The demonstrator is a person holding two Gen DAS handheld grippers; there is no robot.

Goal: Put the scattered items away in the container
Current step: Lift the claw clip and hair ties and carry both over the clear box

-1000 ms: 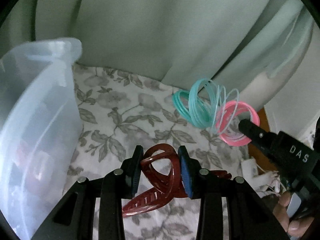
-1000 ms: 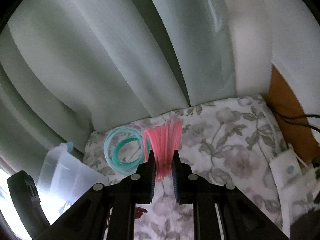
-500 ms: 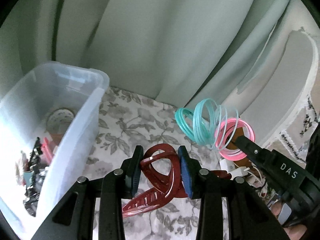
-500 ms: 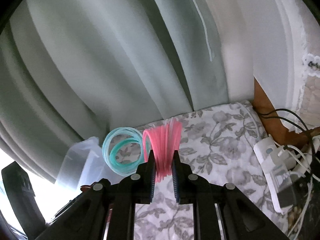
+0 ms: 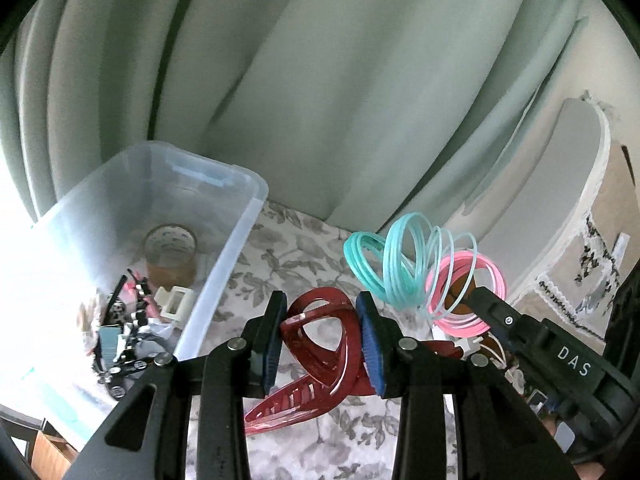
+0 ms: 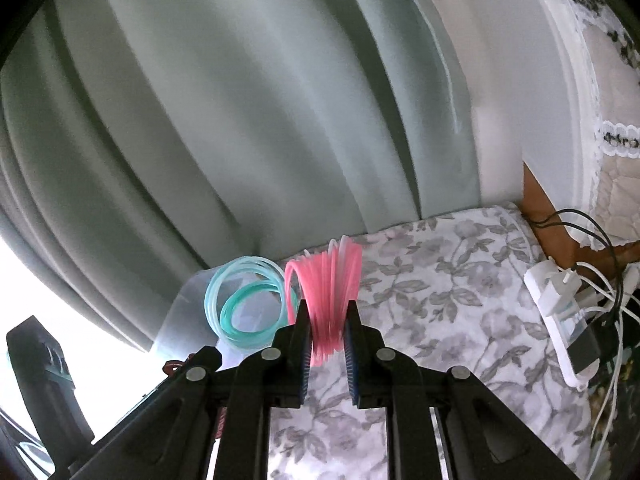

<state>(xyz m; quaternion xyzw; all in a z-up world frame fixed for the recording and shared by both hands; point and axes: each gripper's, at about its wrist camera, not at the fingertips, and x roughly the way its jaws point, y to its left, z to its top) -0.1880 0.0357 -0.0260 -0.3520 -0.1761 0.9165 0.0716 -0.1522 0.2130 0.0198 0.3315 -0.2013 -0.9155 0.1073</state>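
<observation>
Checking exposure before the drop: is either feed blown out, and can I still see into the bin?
Left wrist view: the clear bin washes to white at its left side; tape roll inside still readable. Right wrist view: lower-left corner blown out by backlight, curtain softly blurred; spring toy sharp.

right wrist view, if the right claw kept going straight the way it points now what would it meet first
Most likely the floral cloth just past the pink and teal spring toy that the right claw holds, then the pale green curtain behind it. Depth is hard to judge through the fisheye; the clear bin sits off to the left.
</observation>
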